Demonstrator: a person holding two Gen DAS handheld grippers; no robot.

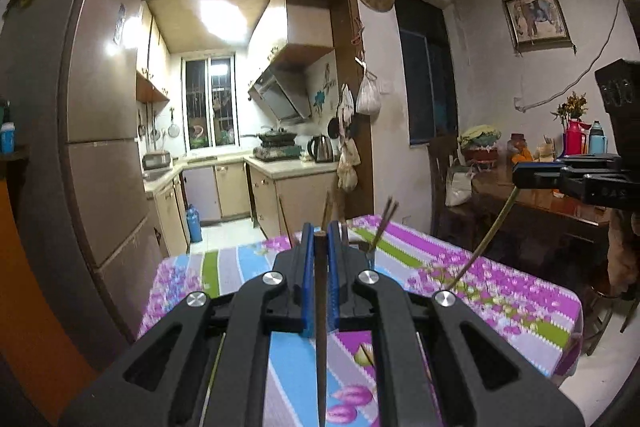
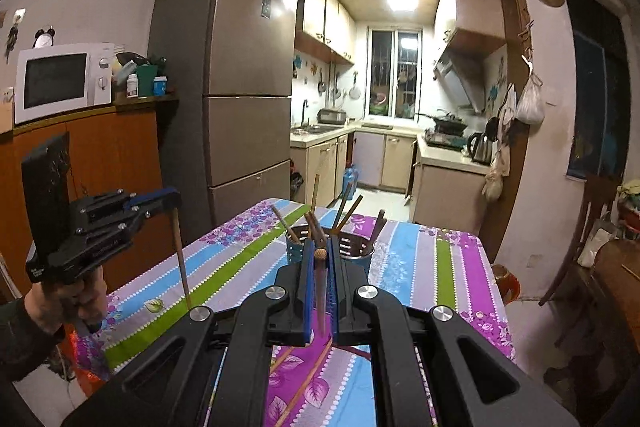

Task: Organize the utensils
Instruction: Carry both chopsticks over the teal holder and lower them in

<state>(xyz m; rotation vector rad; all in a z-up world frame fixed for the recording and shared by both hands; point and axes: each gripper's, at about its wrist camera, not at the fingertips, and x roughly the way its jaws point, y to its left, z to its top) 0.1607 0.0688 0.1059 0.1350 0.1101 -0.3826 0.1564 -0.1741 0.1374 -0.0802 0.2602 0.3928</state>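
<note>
Left gripper (image 1: 319, 233): jaws closed on a brown chopstick (image 1: 320, 307), long axis near vertical, tip pointing down at the striped surface (image 1: 520, 311). Right gripper (image 2: 319, 247): jaws closed on a second chopstick (image 2: 320, 291), likewise hanging steeply downward, top end at the jaws. Behind it, the utensil holder (image 2: 356, 253) stands on the surface with several chopsticks leaning upward.

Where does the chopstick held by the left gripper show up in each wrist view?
Left wrist view: the chopstick runs up the centre, clamped in the left gripper.
Right wrist view: the same chopstick hangs at the left, below the left gripper, tip over the tablecloth.
Shared landmark: the floral striped tablecloth.
</note>
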